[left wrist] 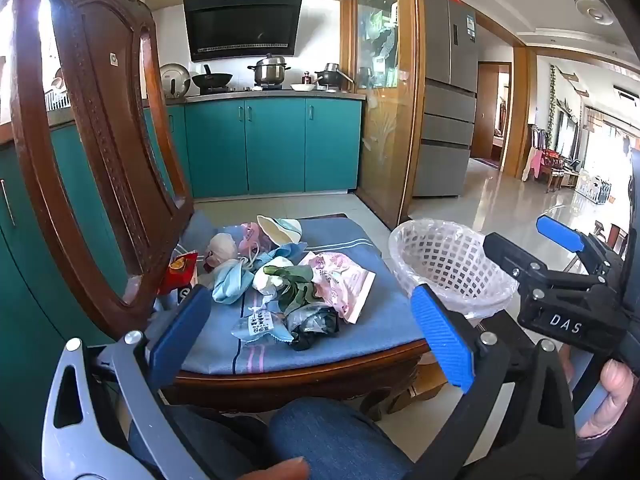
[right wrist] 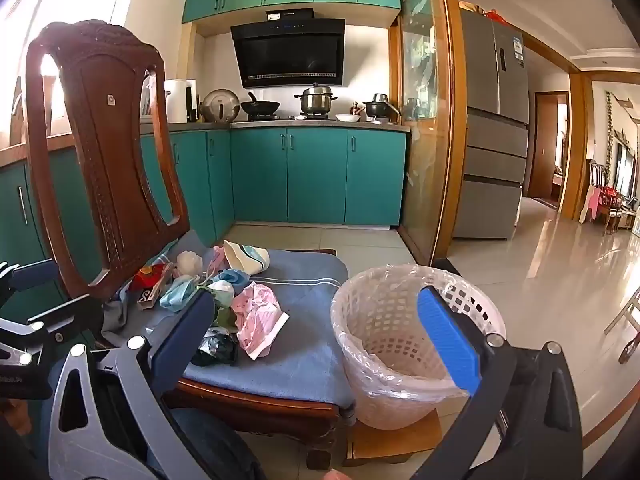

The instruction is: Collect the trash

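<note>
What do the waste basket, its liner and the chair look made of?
Waste basket: probably white plastic, moulded lattice holes. Liner: thin translucent plastic film, crinkled over the rim. Chair: dark glossy carved wood, apparently varnished.

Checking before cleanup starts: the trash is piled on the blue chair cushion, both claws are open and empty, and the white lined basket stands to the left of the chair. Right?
Not quite: the basket stands to the right of the chair, as the right wrist view shows. The trash is on the cushion, and both the left claw and right claw are open and empty.
</note>
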A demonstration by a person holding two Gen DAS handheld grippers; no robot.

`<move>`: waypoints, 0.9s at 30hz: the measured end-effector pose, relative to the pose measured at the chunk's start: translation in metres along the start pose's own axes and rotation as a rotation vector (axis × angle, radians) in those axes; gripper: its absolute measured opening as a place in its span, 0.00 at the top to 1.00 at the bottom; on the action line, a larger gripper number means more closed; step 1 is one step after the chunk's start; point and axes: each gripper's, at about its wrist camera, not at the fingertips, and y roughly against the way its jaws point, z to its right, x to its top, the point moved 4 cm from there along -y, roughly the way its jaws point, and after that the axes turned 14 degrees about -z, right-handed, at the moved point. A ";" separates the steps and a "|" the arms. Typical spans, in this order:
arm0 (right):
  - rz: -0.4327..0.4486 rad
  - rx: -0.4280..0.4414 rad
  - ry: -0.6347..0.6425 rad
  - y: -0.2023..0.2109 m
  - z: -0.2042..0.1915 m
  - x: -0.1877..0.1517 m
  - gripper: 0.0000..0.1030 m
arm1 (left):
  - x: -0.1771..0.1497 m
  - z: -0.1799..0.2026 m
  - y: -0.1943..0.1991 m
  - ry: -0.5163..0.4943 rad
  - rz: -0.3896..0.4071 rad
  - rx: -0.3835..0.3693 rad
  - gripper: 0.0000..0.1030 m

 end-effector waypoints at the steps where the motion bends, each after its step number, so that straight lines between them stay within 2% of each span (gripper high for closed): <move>1: 0.000 -0.001 0.001 0.000 0.000 -0.001 0.03 | 0.000 0.000 0.000 0.003 0.002 0.001 0.03; 6: -0.006 0.000 0.017 -0.004 -0.005 0.005 0.03 | 0.000 0.000 0.000 -0.003 0.000 0.004 0.03; 11: 0.004 0.000 0.009 0.010 0.000 0.009 0.03 | 0.000 0.005 0.004 -0.007 -0.007 0.006 0.03; 13: 0.012 0.002 0.007 0.008 0.000 0.001 0.03 | 0.000 0.007 0.004 -0.007 -0.007 0.006 0.03; 27: 0.017 -0.002 0.011 0.010 -0.002 0.001 0.03 | -0.004 0.005 -0.001 -0.012 -0.009 -0.001 0.03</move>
